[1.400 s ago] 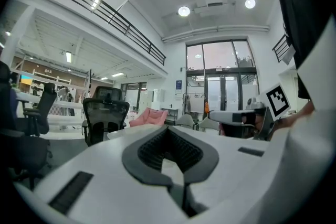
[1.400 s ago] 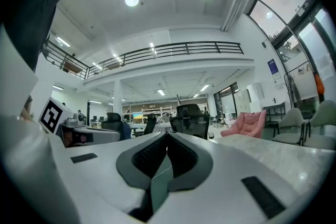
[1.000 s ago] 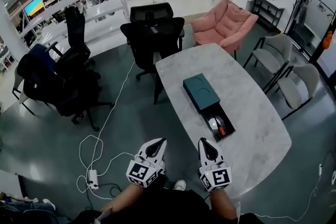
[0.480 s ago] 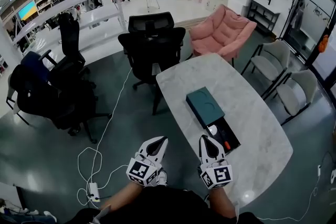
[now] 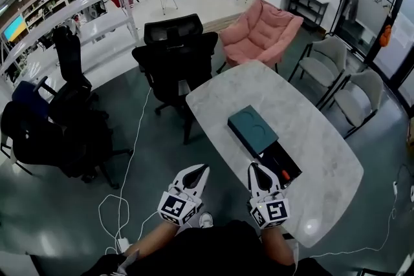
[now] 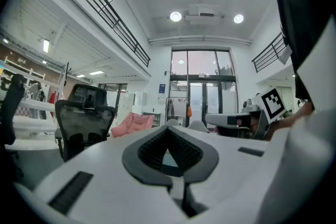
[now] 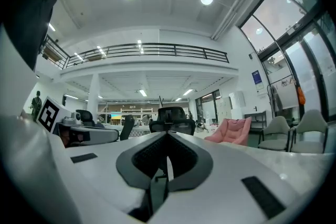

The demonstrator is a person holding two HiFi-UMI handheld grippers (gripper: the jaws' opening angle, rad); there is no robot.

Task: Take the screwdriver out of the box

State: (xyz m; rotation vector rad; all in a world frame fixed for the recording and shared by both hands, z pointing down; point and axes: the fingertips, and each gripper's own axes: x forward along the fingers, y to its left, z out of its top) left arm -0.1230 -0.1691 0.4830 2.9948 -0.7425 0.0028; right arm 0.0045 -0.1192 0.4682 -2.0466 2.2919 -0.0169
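Teal box (image 5: 252, 130), drawer open, on counter (image 5: 317, 139); screwdriver (image 5: 284, 174) inside, one o'clock from your right tongs (image 5: 253, 168). Right and left tongs (image 5: 204, 169): pressed together, empty. Risk: arriving unopened, you'd nudge the drawer.

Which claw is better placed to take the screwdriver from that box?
The right claw: it is nearest the open black tray of the dark teal box, where the orange-handled screwdriver lies. The left claw is over the floor, farther off.

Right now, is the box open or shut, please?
Open: the black tray sticks out from the teal cover, an orange item showing inside.
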